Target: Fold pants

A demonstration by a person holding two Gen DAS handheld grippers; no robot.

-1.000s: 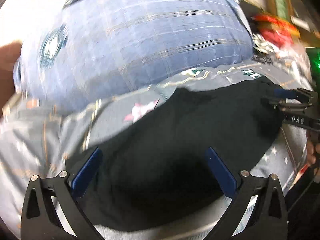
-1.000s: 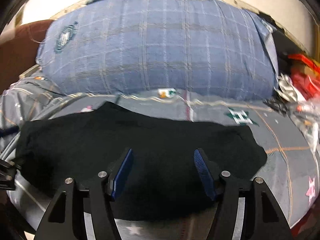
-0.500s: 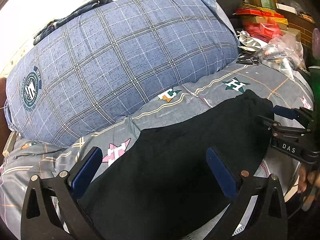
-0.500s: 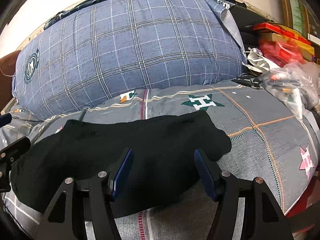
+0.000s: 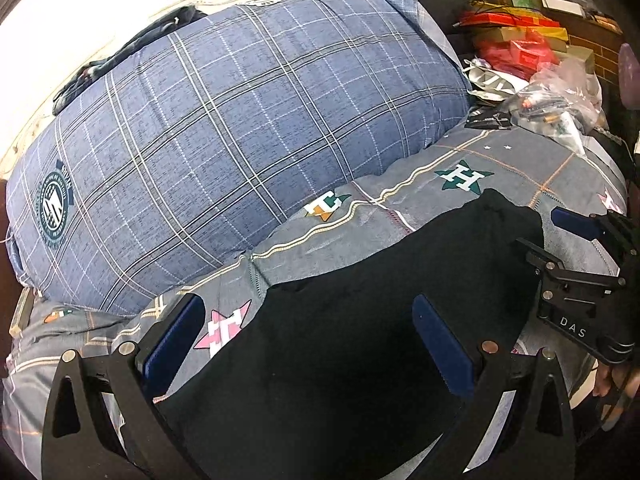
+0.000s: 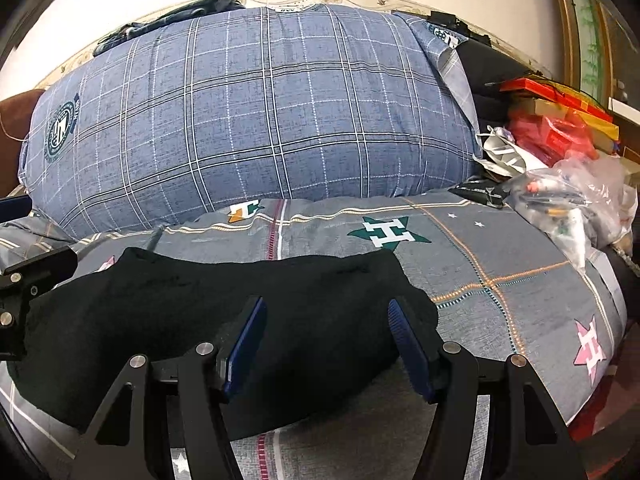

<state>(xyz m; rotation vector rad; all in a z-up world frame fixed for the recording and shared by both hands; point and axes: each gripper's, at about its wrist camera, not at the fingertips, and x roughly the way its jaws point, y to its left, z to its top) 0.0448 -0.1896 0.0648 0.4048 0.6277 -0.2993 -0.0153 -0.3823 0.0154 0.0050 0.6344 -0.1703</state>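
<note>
You are holding both the left gripper (image 5: pixel 308 344) and right gripper (image 6: pixel 326 344) open and empty; the black pants (image 6: pixel 208 320) are looking mostly folded.

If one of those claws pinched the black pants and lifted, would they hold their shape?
Probably not. The black pants lie slumped with soft, rounded edges on the bedsheet, so they would likely droop from the pinch. The matte, fuzzy-looking cloth suggests little slipping. Pushed, they would probably bunch up rather than slide.
</note>
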